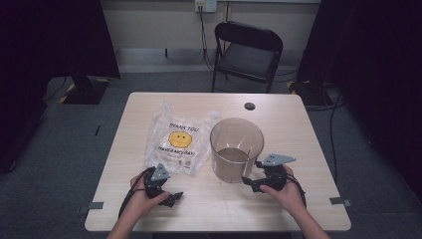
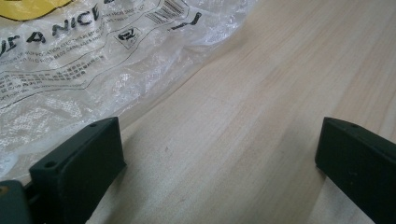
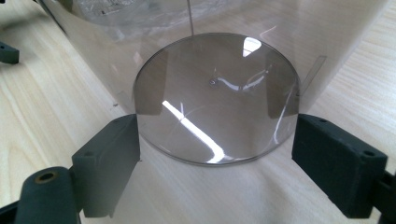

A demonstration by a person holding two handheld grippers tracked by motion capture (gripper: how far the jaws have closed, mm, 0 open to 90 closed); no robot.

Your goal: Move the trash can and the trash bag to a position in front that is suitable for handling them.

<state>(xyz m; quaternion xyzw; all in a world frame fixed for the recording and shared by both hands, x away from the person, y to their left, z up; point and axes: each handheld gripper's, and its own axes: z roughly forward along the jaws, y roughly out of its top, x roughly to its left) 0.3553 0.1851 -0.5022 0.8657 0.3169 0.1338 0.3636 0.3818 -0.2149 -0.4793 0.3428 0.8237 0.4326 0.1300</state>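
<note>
- While both hands rest on the near part of the table point(image 1: 298, 124), each one holds a gripper low over the wood.
- The left gripper point(image 1: 171, 198) is near the left front of the table, and its jaws stand wide apart with nothing between them; in the left gripper view, bare wood lies between the two black jaws.
- The bag point(image 1: 178, 139), a clear plastic one with a yellow smiling face and black print, lies flat on the table, just on the far side of the left gripper point(image 2: 219, 163). In the left gripper view the edge of the bag point(image 2: 84, 70) comes close to the left jaw, but I cannot tell if they touch.
- The right gripper point(image 1: 251, 183) is at the near right of the bin point(image 1: 236, 148), a clear round one of smoky plastic that stands upright in the middle of the table, just right of the bag.
- In the right gripper view, the jaws of the right gripper point(image 3: 215, 154) are wide apart and stand on both sides of the round bottom of the bin point(image 3: 215, 95). They are very near to its wall but do not press on it.
- A dark folding chair point(image 1: 247, 50) stands on the floor beyond the far edge of the table.
- A small dark round spot point(image 1: 250, 106) is on the table near the far edge.
</note>
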